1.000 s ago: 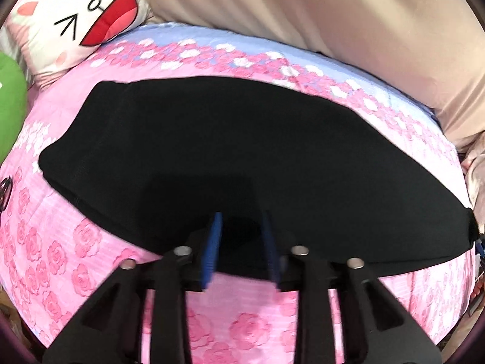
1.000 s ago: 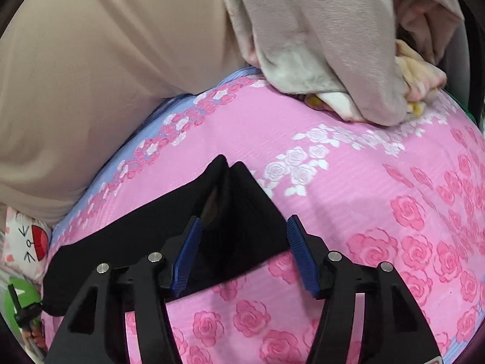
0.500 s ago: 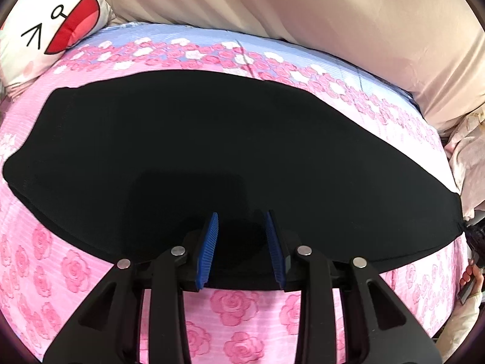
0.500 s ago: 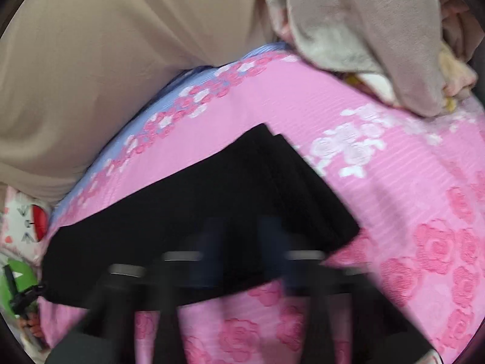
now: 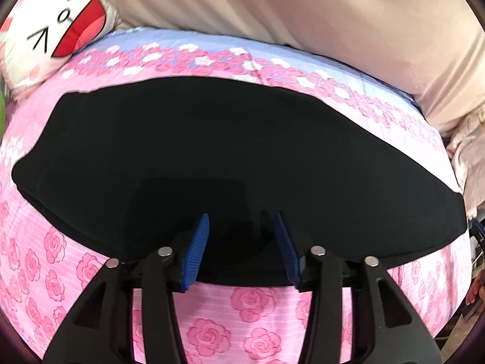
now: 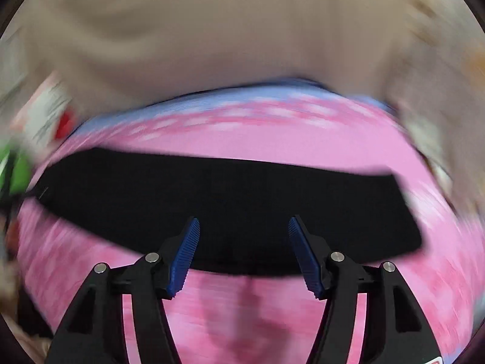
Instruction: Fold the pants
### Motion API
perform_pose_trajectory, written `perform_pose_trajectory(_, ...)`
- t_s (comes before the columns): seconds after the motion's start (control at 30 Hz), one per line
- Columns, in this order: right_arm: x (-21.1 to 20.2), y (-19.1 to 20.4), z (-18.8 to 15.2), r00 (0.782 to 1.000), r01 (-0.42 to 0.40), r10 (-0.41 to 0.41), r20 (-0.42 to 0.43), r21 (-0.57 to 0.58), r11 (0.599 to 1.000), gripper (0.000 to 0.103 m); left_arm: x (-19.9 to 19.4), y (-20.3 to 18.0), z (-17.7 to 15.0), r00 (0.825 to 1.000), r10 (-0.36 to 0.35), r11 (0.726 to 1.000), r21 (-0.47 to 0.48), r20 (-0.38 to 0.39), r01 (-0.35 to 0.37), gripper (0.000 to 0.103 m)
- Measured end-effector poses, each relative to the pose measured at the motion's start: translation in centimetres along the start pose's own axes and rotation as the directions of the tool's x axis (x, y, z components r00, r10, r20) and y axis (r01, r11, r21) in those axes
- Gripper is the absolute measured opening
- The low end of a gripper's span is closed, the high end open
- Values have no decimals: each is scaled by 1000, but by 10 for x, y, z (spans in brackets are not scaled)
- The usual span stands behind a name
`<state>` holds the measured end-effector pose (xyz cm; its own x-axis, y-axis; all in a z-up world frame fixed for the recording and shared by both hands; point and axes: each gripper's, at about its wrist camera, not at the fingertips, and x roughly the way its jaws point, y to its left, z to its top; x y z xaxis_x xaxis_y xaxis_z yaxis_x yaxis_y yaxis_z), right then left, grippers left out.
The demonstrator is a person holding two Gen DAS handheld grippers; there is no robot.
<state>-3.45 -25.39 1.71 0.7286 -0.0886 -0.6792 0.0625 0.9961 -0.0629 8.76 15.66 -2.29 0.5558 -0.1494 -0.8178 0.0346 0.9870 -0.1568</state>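
Observation:
The black pants [image 5: 227,139] lie flat as a long folded band across the pink rose-patterned bed sheet [image 5: 251,303]. My left gripper [image 5: 241,215] hovers over the pants' near edge. Its jaws are opening, and the blue pads stand apart without pressing on the black cloth beneath them. In the blurred right wrist view the pants [image 6: 227,191] stretch from left to right. My right gripper [image 6: 244,219] is above their near edge, jaws opening and wide apart, with nothing pinched between them.
A white cushion with a cartoon face [image 5: 57,27] lies at the far left of the bed. Beige fabric [image 5: 303,9] rises behind the bed. Crumpled bedding [image 5: 466,151] sits at the right edge. Something green [image 6: 15,170] shows at the far left.
The left jaws have spread wider over the pants' edge. The right view has swung from the raised pants end to the long side, where the cloth now lies flat under spread jaws.

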Motion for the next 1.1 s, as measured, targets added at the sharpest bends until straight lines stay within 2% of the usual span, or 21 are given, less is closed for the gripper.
perform_pose_trajectory(0.07, 26, 83, 12, 993, -120, 115, -35, -198, 973, 61, -9, -8, -3, 999, 34, 999, 32, 30, -35, 62)
perform_pose_trajectory(0.13, 46, 139, 16, 977, -215, 201, -76, -314, 925, 60, -18, -12, -7, 997, 56, 997, 57, 60, -60, 76)
perform_pose_trajectory(0.2, 70, 193, 18, 962, -271, 241, -125, -422, 865, 60, -29, -11, -9, 994, 68, 994, 75, 89, -74, 81)
perform_pose_trajectory(0.23, 81, 206, 20, 960, -281, 244, -140, -450, 848, 58, -34, -7, -10, 992, 77, 993, 76, 103, -85, 82)
perform_pose_trajectory(0.3, 109, 230, 21, 960, -278, 221, -170, -503, 818, 54, -39, 0, -10, 989, 92, 992, 72, 112, -101, 82)
perform_pose_trajectory(0.33, 123, 234, 22, 959, -280, 209, -192, -509, 814, 24, -40, 6, -9, 989, 97, 992, 67, 115, -105, 82)
perform_pose_trajectory(0.37, 138, 234, 22, 954, -285, 194, -228, -502, 816, 15, -41, 12, -9, 988, 100, 992, 60, 118, -108, 82)
perform_pose_trajectory(0.4, 145, 224, 26, 944, -310, 210, -255, -467, 828, 10, -42, 18, -8, 987, 106, 992, 49, 119, -113, 82)
perform_pose_trajectory(0.47, 138, 217, 34, 930, -348, 252, -267, -424, 836, 8, -45, 32, -5, 986, 114, 993, 26, 125, -118, 82)
perform_pose_trajectory(0.57, 111, 208, 35, 900, -423, 324, -292, -406, 810, 5, -45, 47, -1, 984, 116, 993, -8, 134, -116, 82)
perform_pose_trajectory(0.6, 110, 204, 29, 884, -449, 335, -327, -388, 805, 5, -44, 49, 0, 984, 112, 994, -14, 137, -111, 82)
perform_pose_trajectory(0.67, 128, 202, 13, 852, -471, 309, -422, -361, 805, 4, -31, 50, 3, 987, 102, 995, -14, 123, -101, 84)
perform_pose_trajectory(0.73, 130, 190, 26, 819, -523, 388, -422, -272, 808, 7, -12, 47, 3, 990, 111, 994, 1, 84, -111, 84)
perform_pose_trajectory(0.77, 125, 183, 36, 814, -530, 412, -410, -233, 815, 9, -2, 45, 0, 991, 123, 992, 16, 59, -124, 84)
perform_pose_trajectory(0.8, 118, 176, 57, 817, -541, 453, -358, -199, 817, 26, 7, 44, -3, 991, 132, 991, 29, 32, -133, 84)
perform_pose_trajectory(0.83, 115, 170, 79, 807, -565, 503, -308, -159, 809, 53, 14, 44, -8, 991, 136, 990, 35, 10, -137, 84)
perform_pose_trajectory(0.87, 118, 165, 100, 789, -594, 549, -277, -113, 796, 59, 17, 45, -12, 990, 138, 990, 37, 6, -138, 84)
perform_pose_trajectory(0.93, 143, 159, 143, 729, -656, 633, -259, -1, 755, 59, 17, 43, -18, 989, 147, 987, 56, 25, -148, 84)
perform_pose_trajectory(1.0, 192, 162, 176, 672, -681, 675, -305, 106, 725, 57, 18, 41, -22, 987, 157, 986, 58, 29, -158, 84)
perform_pose_trajectory(1.07, 245, 168, 196, 640, -664, 677, -364, 182, 725, 56, 18, 39, -25, 986, 163, 984, 67, 38, -165, 84)
perform_pose_trajectory(1.1, 264, 173, 199, 624, -659, 679, -386, 208, 723, 52, 18, 40, -25, 987, 158, 985, 62, 42, -161, 84)
